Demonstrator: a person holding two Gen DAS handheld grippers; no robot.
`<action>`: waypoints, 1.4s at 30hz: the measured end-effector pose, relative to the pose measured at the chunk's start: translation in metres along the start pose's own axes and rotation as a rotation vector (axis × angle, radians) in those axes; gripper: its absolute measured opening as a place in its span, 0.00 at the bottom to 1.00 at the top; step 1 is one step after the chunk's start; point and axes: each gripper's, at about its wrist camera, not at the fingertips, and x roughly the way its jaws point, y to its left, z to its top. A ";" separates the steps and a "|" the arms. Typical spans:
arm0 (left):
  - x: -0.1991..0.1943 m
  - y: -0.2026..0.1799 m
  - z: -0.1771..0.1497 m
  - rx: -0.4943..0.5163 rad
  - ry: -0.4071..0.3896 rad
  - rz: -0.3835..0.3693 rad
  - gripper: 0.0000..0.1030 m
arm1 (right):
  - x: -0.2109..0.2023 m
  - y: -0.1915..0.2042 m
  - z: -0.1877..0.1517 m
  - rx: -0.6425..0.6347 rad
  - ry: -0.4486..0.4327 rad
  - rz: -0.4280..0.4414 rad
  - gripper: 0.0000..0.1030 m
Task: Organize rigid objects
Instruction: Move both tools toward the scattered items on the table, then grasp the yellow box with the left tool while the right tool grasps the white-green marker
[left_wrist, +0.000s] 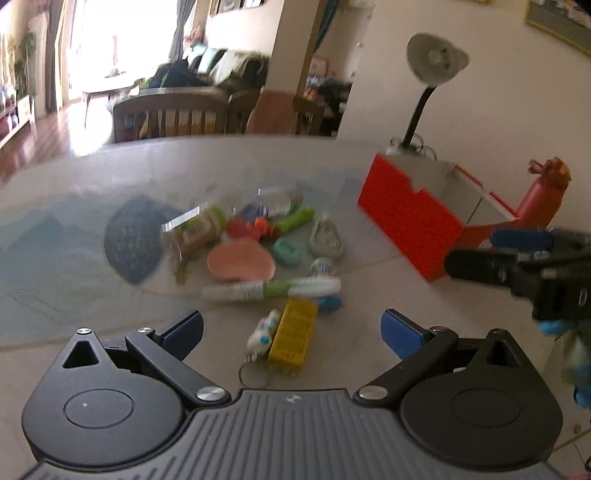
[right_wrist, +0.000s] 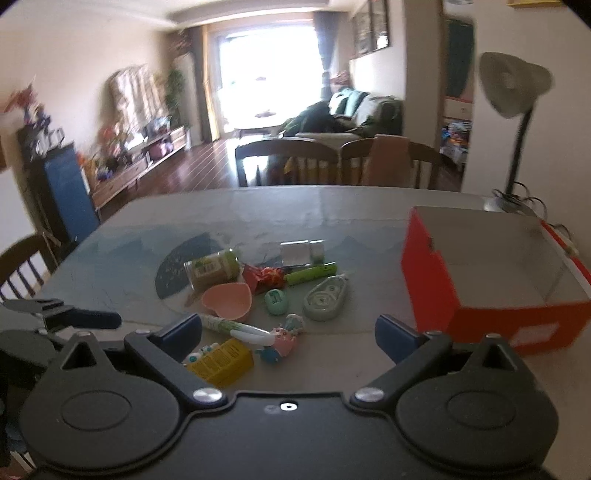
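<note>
Both grippers hover with fingers spread wide and empty: the left gripper (left_wrist: 291, 328) above a yellow box (left_wrist: 293, 336), the right gripper (right_wrist: 288, 334) nearer the open orange box (right_wrist: 461, 280). Small rigid objects lie clustered mid-table (right_wrist: 351, 206): a pink heart-shaped dish (right_wrist: 227, 301), a tipped jar (right_wrist: 214, 271), a pale green correction-tape dispenser (right_wrist: 327, 297), a green marker (right_wrist: 310, 273). Only the left view shows an orange bottle (left_wrist: 541, 199) behind the box; only the right shows the box's grey inside
</note>
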 end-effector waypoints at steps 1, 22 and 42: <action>0.005 0.002 -0.003 -0.005 0.007 0.002 1.00 | 0.006 0.000 0.002 -0.010 0.011 0.002 0.97; 0.048 -0.017 -0.018 0.075 0.059 0.004 0.89 | 0.109 0.016 0.015 -0.261 0.222 0.191 0.75; 0.077 -0.027 -0.010 0.122 0.085 -0.017 0.65 | 0.155 0.022 0.011 -0.322 0.349 0.314 0.43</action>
